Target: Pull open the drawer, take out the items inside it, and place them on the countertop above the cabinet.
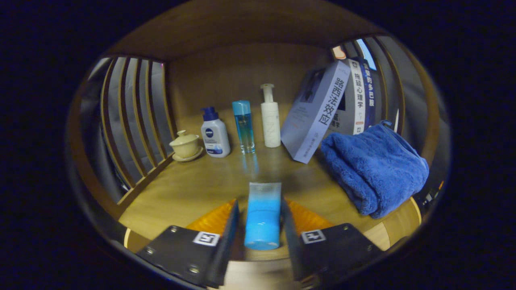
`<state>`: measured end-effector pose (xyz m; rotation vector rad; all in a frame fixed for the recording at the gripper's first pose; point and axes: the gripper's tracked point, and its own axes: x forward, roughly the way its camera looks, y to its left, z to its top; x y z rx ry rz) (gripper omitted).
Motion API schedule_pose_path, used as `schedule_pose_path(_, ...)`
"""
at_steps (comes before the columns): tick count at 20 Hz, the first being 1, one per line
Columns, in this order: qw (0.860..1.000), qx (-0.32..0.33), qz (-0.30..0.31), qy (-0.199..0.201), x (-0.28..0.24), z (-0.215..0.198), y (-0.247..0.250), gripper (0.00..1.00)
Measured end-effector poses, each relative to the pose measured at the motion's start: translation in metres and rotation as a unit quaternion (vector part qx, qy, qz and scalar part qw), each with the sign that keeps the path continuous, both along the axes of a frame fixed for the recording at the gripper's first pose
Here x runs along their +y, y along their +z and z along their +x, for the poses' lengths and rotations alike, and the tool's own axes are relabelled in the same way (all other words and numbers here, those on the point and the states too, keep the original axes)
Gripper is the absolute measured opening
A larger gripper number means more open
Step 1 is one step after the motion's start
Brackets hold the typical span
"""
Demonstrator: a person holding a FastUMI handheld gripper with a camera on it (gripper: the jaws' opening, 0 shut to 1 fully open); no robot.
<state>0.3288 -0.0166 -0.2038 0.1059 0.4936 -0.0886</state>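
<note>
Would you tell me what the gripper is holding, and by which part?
The gripper is shut on a blue tube, both fingers pressing its sides near the middle.

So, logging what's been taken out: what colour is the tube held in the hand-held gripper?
Bright blue, with a clear crimped end; the tube shows best in the gripper view.

1. A wooden shelf surface [193,185] is seen across the centre of the frame, dimly lit.
2. A plain wooden back panel [234,76] is seen above it.
3. Slatted wooden sides [133,117] are seen at the left and upper right.
</note>
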Motion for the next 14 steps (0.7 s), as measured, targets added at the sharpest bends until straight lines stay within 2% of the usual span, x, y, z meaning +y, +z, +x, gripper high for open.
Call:
schedule_pose_path(4, 1.0, -0.013, -0.019, 0.013, 0.005, -0.008, 0.024, 0.99)
schedule_pose_path(10, 0.997, -0.033, -0.049, 0.04, 0.016, -0.038, 0.058, 0.99)
schedule_pose_path(14, 0.995, -0.045, -0.056, 0.075, 0.035, -0.068, 0.075, 0.99)
